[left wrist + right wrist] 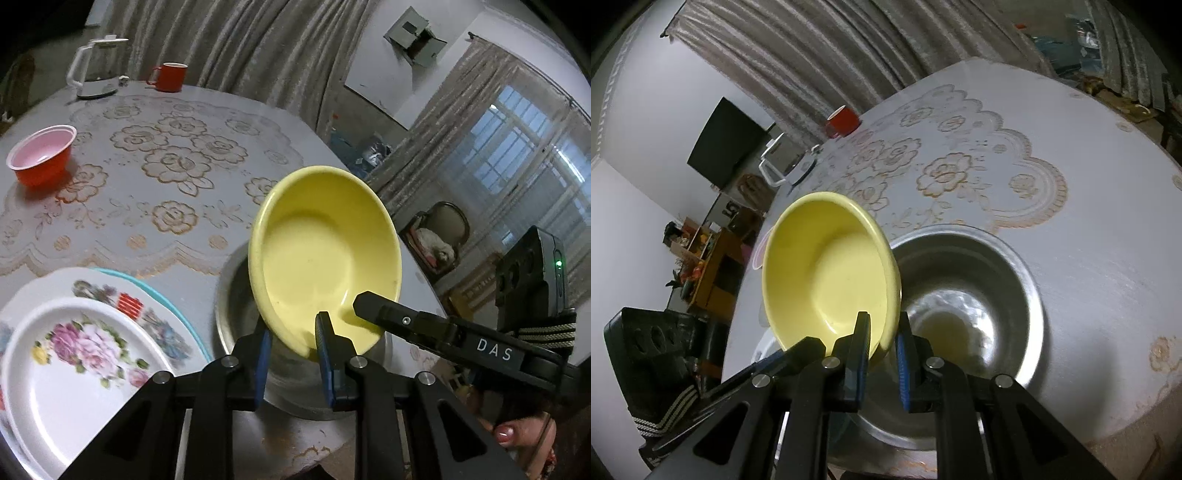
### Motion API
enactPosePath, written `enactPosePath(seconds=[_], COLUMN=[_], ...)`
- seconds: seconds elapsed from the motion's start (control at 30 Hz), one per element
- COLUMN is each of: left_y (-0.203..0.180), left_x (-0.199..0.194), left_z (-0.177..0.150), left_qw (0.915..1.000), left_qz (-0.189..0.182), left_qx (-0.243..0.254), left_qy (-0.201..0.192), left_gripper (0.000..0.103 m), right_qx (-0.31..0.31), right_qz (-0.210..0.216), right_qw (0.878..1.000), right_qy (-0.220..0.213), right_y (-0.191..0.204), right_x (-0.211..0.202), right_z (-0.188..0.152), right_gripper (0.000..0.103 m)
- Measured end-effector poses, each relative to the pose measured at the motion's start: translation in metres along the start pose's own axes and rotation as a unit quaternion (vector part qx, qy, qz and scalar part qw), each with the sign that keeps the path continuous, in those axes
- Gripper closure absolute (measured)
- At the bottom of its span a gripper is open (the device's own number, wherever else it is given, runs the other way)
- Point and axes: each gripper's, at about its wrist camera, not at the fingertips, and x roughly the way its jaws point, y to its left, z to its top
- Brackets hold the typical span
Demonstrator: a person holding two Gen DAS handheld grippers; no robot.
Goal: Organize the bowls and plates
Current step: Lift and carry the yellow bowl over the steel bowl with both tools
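A yellow bowl (325, 258) is held tilted above a steel bowl (295, 391) on the table. My left gripper (293, 332) is shut on its near rim. My right gripper (882, 332) is also shut on the yellow bowl (831, 273), one finger inside and one outside the rim; it shows as a black finger in the left wrist view (406, 321). The steel bowl (967, 302) sits open and empty just right of and below the yellow one. A stack of floral plates (74, 354) lies at the lower left. A red bowl (40, 155) stands at the far left.
A red mug (170, 75) and a white kettle (98, 66) stand at the table's far edge; the mug also shows in the right wrist view (842, 120). A lace-patterned cloth (166, 158) covers the round table. Curtains hang behind.
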Motion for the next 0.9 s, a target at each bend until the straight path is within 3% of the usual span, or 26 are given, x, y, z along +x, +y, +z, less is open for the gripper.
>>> enactPosePath(seconds=[0.4, 0.9], left_y=[-0.002, -0.006], left_x=[0.018, 0.023], left_z=[-0.019, -0.021], left_qw=[0.9996, 0.9987], left_qz=[0.010, 0.027], left_qx=[0.010, 0.033], left_qy=[0.026, 0.028], left_gripper=[0.080, 0.080], right_qx=[0.020, -0.007], right_qz=[-0.016, -0.045], right_qw=[0.999, 0.998], right_qy=[0.027, 0.037], right_y=[-0.024, -0.018], right_x=[0.006, 0.011], right_z=[-0.022, -0.022], right_gripper=[0.090, 0.089])
